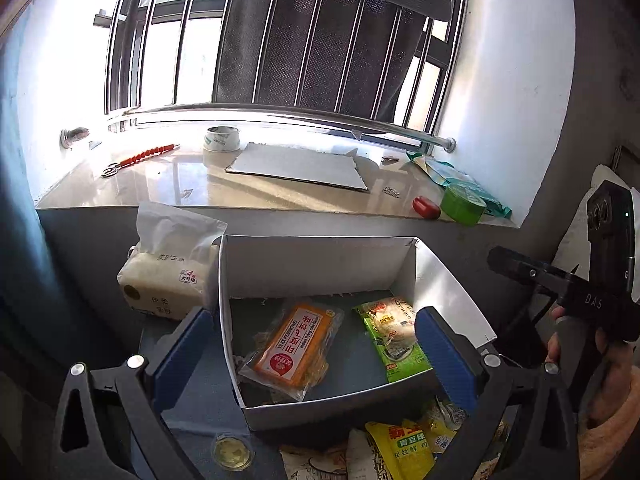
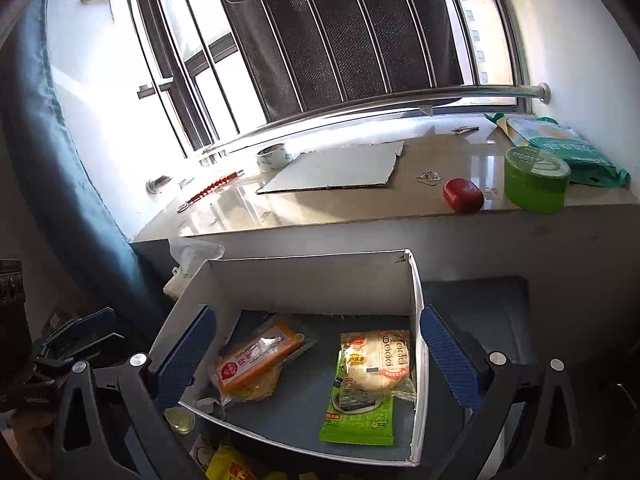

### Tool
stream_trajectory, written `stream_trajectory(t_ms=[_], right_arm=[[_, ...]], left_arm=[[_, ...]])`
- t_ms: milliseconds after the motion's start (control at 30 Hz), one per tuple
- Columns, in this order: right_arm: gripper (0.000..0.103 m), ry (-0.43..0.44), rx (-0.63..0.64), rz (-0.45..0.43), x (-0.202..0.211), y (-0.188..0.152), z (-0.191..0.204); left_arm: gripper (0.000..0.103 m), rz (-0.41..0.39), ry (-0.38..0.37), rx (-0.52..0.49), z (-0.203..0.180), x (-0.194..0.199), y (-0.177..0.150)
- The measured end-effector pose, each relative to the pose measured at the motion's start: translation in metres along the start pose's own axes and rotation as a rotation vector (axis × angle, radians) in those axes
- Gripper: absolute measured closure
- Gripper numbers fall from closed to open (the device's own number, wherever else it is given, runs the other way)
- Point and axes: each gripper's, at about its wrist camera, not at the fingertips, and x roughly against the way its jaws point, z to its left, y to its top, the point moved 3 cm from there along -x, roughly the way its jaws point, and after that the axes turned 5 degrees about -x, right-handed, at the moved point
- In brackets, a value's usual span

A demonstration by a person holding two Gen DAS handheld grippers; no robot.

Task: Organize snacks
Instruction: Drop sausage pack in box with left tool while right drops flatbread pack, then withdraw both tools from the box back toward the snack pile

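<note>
We count two snacks in our white cardboard box (image 2: 296, 280): an orange rectangular cake packet (image 2: 256, 354) on the left, a green bun packet (image 2: 370, 380) on the right. Our left gripper (image 1: 316, 344) and right gripper (image 2: 320, 344) are spread wide, empty.

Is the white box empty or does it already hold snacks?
Not empty. The white box holds two packets lying flat on its floor: an orange snack packet and a green snack packet, apart from each other.
</note>
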Motion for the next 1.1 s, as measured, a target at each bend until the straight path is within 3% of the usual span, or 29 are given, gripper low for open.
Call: stream_trajectory(t_ms=[233, 300, 400, 633, 867, 967, 1100], right_arm=[[0.0, 0.176, -0.045, -0.07, 0.067, -0.026, 0.019], [0.0, 0.186, -0.047, -0.087, 0.087, -0.037, 0.021], [0.0, 0.165, -0.026, -0.118, 0.117, -0.06, 0.022], [0.0, 0.0, -0.025, -0.212, 0.169, -0.12, 0.002], [0.0, -0.156, -0.049, -0.135, 0.183, -0.21, -0.025], [0.0, -0.153, -0.058, -0.087, 0.183, -0.237, -0.034], [0.0, -0.125, -0.101, -0.05, 0.175, -0.245, -0.043]], left_arm=[[0.0, -0.121, 0.003, -0.076, -0.023, 0.07, -0.024], [0.0, -0.145, -0.002, -0.072, -0.029, 0.092, -0.035], [0.0, -0.159, -0.016, -0.064, -0.037, 0.116, -0.053], [0.0, -0.135, -0.058, -0.046, -0.059, 0.142, -0.121], [0.0, -0.031, -0.108, 0.025, -0.076, 0.13, -0.191], [0.0, -0.001, -0.145, 0.049, -0.082, 0.121, -0.208], [0.0, 0.001, -0.146, 0.036, -0.089, 0.12, -0.216]])
